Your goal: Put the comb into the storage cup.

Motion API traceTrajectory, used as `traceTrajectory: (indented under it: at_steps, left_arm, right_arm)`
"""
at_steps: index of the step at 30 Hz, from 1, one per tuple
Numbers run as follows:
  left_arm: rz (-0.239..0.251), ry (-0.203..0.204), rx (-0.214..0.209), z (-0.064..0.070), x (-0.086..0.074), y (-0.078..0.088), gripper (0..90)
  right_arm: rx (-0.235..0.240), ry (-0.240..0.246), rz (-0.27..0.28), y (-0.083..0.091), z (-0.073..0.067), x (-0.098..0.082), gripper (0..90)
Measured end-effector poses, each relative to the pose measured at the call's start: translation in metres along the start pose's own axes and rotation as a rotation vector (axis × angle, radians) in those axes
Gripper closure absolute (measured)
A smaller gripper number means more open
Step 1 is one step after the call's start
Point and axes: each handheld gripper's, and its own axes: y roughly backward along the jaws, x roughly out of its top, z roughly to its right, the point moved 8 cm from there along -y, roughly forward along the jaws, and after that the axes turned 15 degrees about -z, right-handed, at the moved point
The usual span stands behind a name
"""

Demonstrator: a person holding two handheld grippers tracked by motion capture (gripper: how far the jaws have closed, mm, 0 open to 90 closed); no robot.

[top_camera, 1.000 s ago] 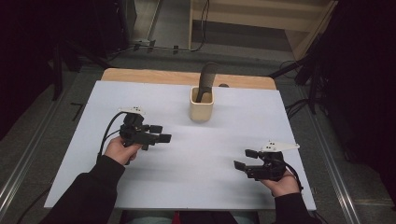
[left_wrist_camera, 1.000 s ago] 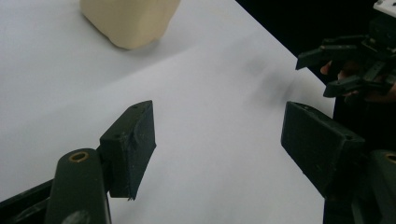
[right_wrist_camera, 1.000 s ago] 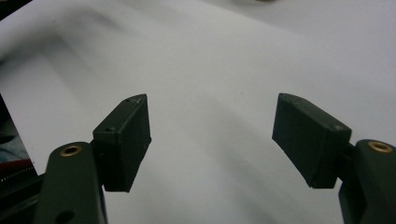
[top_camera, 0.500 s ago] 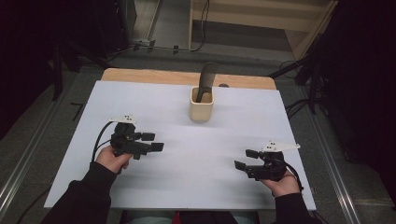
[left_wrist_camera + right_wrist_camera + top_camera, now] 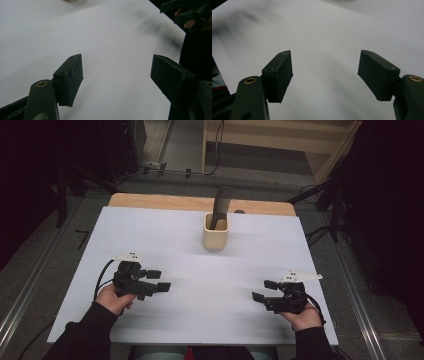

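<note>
Two black hand-held tools, left tool and right tool: grey three-cornered top plates, trailing black cables, brass-ringed pivots; dark sleeves.

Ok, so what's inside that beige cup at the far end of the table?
The cup holds one dark, comb-like tool, standing upright with its top rising well above the rim. Its lower end is hidden by the cup's wall, so the bottom of the cup cannot be seen.

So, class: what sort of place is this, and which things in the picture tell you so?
Probably a lab or workshop recording bench: a wooden table covered with a white sheet, cables on the grey floor, and a hand-held black tool at each side.
</note>
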Motion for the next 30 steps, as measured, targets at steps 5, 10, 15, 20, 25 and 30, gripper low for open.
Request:
traceTrajectory:
  at_steps: [5,10,15,20,25,30]
  left_arm:
    - [-0.027,-0.013,0.032,0.003,-0.008,0.0,26.6]
    - [-0.032,-0.007,0.037,0.003,-0.013,0.003,26.6]
    - [-0.027,-0.001,0.048,0.002,-0.021,0.008,26.6]
    - [-0.024,0.005,0.066,-0.002,-0.026,0.012,26.6]
    - [-0.015,0.013,0.062,-0.005,-0.026,0.014,26.6]
    - [-0.019,0.007,0.06,-0.006,-0.026,0.013,26.6]
  right_arm:
    - [0.0,-0.004,-0.003,0.0,0.001,-0.001,25.8]
    - [-0.002,-0.002,-0.004,-0.001,0.001,-0.001,25.8]
    - [-0.001,-0.002,-0.005,-0.001,0.001,-0.001,25.8]
    - [-0.003,-0.005,-0.003,-0.001,0.001,-0.001,25.9]
    - [0.0,-0.003,-0.004,0.0,0.001,-0.001,25.8]
    - [0.005,-0.003,-0.008,-0.001,0.001,-0.002,25.8]
